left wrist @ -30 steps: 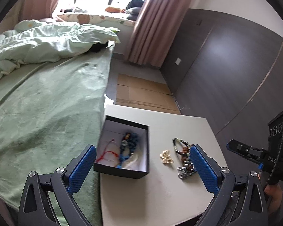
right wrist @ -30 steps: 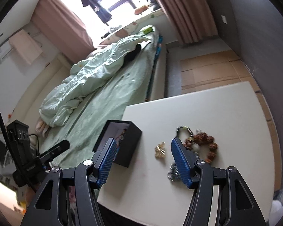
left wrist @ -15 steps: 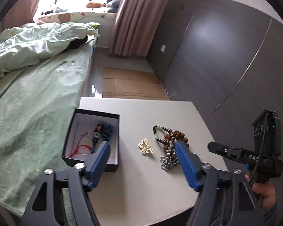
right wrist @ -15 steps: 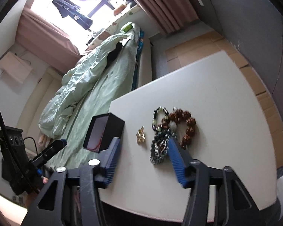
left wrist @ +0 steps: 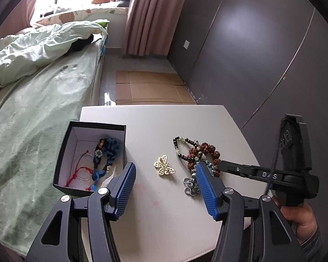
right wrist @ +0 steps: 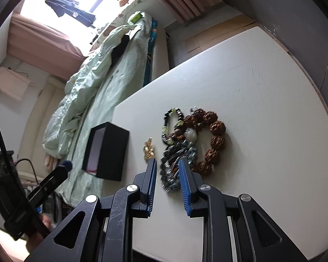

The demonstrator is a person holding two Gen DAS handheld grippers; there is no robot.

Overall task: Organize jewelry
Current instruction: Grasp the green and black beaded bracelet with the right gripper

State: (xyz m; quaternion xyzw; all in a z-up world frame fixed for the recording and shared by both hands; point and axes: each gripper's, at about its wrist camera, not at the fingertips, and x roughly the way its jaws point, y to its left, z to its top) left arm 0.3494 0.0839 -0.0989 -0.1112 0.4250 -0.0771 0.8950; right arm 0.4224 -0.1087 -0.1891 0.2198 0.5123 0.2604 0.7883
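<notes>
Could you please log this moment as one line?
right hand-held gripper: closing around grey-blue beaded bracelet | left hand-held gripper: closing, empty, above gold butterfly brooch | black open box: on table

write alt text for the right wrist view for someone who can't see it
The right gripper, jaws closing, straddles a grey-blue beaded bracelet in a heap of bracelets on a white table. A brown bead bracelet lies just right of it, a gold butterfly brooch and an open black box to the left, and a green-covered bed behind.
</notes>
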